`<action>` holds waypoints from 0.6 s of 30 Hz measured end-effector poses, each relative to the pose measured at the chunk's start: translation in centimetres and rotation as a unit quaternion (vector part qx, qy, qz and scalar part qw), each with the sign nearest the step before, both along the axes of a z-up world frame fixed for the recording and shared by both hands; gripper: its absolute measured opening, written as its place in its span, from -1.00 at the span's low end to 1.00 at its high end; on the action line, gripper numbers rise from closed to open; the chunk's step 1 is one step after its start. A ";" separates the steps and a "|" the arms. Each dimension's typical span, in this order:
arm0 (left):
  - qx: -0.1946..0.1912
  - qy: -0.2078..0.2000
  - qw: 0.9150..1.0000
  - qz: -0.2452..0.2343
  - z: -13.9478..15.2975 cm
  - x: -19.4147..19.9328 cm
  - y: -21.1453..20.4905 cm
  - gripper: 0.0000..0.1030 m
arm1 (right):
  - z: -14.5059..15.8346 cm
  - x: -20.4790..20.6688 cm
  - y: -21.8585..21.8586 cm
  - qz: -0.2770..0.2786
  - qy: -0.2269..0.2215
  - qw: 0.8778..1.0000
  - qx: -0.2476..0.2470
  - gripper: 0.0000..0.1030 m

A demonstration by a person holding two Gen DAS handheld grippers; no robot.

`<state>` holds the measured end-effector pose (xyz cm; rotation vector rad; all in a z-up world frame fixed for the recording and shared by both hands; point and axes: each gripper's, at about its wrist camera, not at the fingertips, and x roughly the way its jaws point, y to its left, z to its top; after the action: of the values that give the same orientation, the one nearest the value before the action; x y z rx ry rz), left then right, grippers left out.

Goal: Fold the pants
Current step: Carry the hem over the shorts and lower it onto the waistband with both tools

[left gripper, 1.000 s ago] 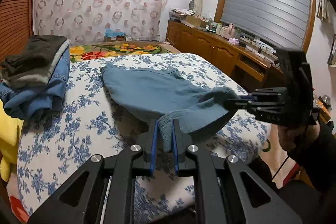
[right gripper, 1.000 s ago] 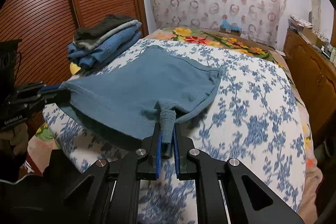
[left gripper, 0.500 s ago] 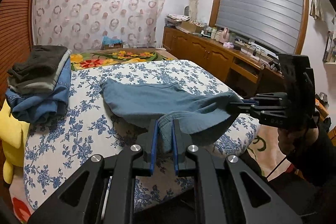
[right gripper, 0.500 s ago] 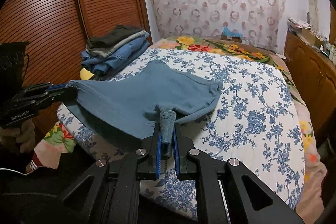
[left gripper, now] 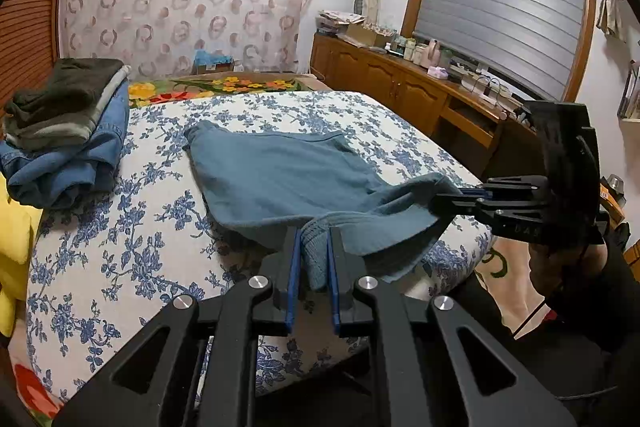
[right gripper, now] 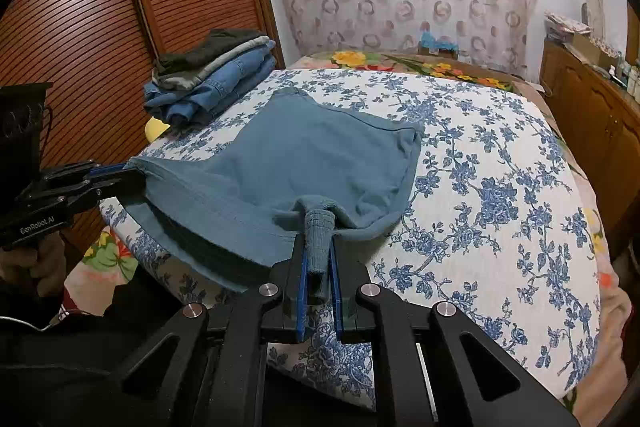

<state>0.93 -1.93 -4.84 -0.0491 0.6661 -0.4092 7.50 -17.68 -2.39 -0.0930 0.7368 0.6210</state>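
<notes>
Two tools held one pair of blue pants over the near edge of the bed.

Left tool and right tool were each clamped on a bunched bit of the pants, whose far end lay on the flowered bed; the fabric's sagging underside was hidden, and the folded clothes ran out of frame.

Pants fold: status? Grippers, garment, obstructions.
Left gripper and right gripper both shut on blue pants near edge. Far end rests on bed, near edge lifted. Folded clothes stack beside, apart.
</notes>
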 end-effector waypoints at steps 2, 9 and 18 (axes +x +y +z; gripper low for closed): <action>0.000 -0.005 1.000 -0.001 0.3 -0.1 0.0 -0.74 | 0.3 -0.1 -0.1 -0.001 -0.003 1.000 0.002 -0.82; 0.001 -0.022 1.000 -0.002 1.6 -0.7 -0.2 -0.74 | 1.4 -0.8 -0.7 -0.003 -0.019 1.000 0.007 -0.82; -0.002 -0.049 0.999 -0.006 3.9 -1.8 -0.2 -0.74 | 3.6 -2.2 -1.6 0.002 -0.052 0.999 0.014 -0.82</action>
<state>-0.83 -2.09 -0.98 -0.0291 0.5684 -0.4223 5.31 -19.25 1.17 -0.0992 0.6279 0.6256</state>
